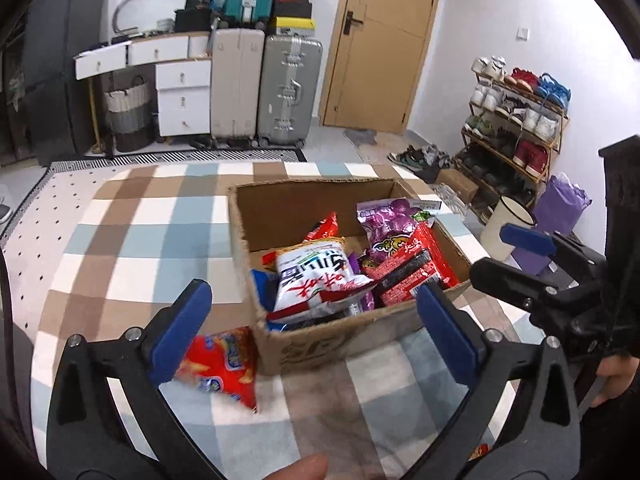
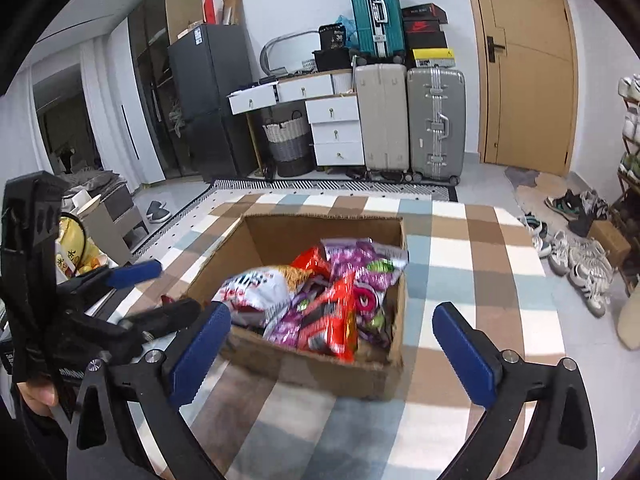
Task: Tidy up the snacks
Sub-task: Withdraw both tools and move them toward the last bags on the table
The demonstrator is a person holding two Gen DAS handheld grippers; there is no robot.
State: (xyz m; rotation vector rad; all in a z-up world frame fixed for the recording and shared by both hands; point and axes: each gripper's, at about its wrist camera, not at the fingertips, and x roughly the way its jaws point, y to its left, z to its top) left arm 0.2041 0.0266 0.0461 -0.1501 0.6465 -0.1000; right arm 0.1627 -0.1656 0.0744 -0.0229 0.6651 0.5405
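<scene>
both claws gape wide and empty: left gripper (image 1: 316,328), right gripper (image 2: 330,344). the red crinkly snack packet (image 1: 220,364) beside the left claw's left pad (image 1: 182,332) could slide off the checked tablecloth (image 1: 120,240) if nudged; the white foil bag (image 1: 316,276) heaped in the brown cardboard box (image 1: 320,344) ahead may spill

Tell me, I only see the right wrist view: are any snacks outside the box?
Observer: Yes. One red bag lies on the table, right beside the left side of the box.
Operator: Is the left gripper holding it?
Observer: No. The left gripper has its fingers open, with nothing between them.
Operator: What's on top in the box?
Observer: A white bag; its red lettering is sharp in the left view.
</scene>
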